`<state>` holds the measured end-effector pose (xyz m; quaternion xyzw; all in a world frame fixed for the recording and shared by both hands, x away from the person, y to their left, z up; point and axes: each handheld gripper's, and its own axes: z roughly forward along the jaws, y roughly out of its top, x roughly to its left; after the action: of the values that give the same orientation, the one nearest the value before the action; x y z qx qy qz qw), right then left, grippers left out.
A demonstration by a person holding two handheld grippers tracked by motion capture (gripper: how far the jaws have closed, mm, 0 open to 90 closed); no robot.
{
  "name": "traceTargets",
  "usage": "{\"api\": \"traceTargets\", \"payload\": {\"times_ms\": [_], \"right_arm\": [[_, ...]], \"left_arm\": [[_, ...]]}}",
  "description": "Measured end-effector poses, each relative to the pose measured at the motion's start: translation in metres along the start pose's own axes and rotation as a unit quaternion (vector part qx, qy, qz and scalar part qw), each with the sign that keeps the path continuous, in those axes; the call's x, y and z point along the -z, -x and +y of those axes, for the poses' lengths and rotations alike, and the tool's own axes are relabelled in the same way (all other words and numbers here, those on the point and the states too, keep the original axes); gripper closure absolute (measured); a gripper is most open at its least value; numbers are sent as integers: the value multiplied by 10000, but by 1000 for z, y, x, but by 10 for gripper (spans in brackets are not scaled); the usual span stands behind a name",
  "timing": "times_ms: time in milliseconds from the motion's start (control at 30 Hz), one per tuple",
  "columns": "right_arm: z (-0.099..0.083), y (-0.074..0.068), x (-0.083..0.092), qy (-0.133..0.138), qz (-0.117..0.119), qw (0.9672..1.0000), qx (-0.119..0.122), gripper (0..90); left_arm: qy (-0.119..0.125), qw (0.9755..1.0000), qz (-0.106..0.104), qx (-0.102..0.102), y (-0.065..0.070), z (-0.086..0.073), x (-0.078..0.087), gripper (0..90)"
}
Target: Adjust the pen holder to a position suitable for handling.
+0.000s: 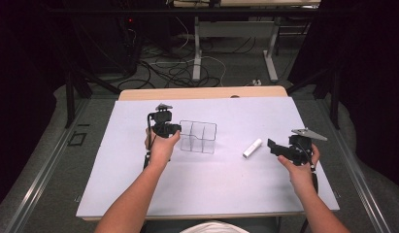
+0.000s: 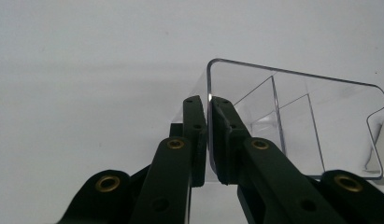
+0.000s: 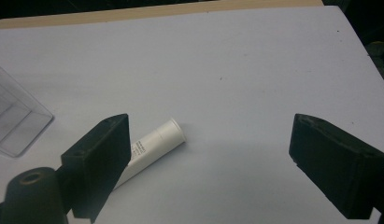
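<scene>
High view, left hand (image 1: 161,147): forearm up from the bottom edge, wrist nearly straight, left gripper (image 1: 174,128) held upright at the left wall of the clear organizer (image 1: 199,137).
Left gripper view, jaws: clenched on the organizer's thin clear wall, one jaw outside, one inside, pads pressed to the plastic.
Organizer: transparent, divided into compartments, standing on the tabletop (image 1: 139,184) left of centre; inner dividers visible through the walls.
High view, right hand (image 1: 299,167): forearm in from the lower right, right gripper (image 1: 274,145) tilted down and pointing left toward the white tube (image 1: 252,148).
Right gripper view, jaws: released, standing wide, nothing between the pads.
White tube: lying flat on the tabletop, capped end away from the gripper, near end hidden behind one jaw; well apart from the organizer.
Surroundings: cables (image 1: 163,68) on the floor behind, table legs (image 1: 197,53) beyond.
</scene>
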<state>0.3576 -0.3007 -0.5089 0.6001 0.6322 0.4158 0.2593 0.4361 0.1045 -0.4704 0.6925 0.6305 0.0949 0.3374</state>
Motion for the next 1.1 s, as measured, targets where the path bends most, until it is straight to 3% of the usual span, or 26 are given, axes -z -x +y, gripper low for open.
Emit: {"api": "traceTargets", "payload": {"times_ms": [167, 267, 300, 433, 467, 600, 700, 1000, 1100], "right_arm": [[0, 0, 0, -4, 7, 10000, 1, 121], [0, 1, 0, -40, -8, 10000, 36, 121], [0, 1, 0, -33, -4, 10000, 36, 121], [0, 1, 0, -70, -10, 10000, 28, 121], [0, 0, 0, -46, 4, 10000, 38, 121], [-1, 1, -1, -7, 13, 10000, 83, 121], [0, 0, 0, -14, 7, 10000, 35, 121], [0, 1, -1, 4, -12, 9999, 100, 121], [0, 1, -1, 5, 10, 9999, 112, 121]], "left_arm": [[17, 9996, -284, 63, -7, 0, 0, 785], [134, 9991, -405, -9, -10, 0, 3, 765], [282, 9984, -482, -65, -11, 0, 6, 763], [479, 9978, -397, -229, -12, 0, 10, 793], [539, 9977, -262, -311, -13, 0, 10, 810], [466, 9978, -135, -444, -16, 0, 4, 899], [312, 9981, -133, -519, -16, -3, -3, 900], [316, 9982, -139, -493, -12, -8, -1, 900], [291, 9983, -243, -441, -10, -11, -1, 900]]}}
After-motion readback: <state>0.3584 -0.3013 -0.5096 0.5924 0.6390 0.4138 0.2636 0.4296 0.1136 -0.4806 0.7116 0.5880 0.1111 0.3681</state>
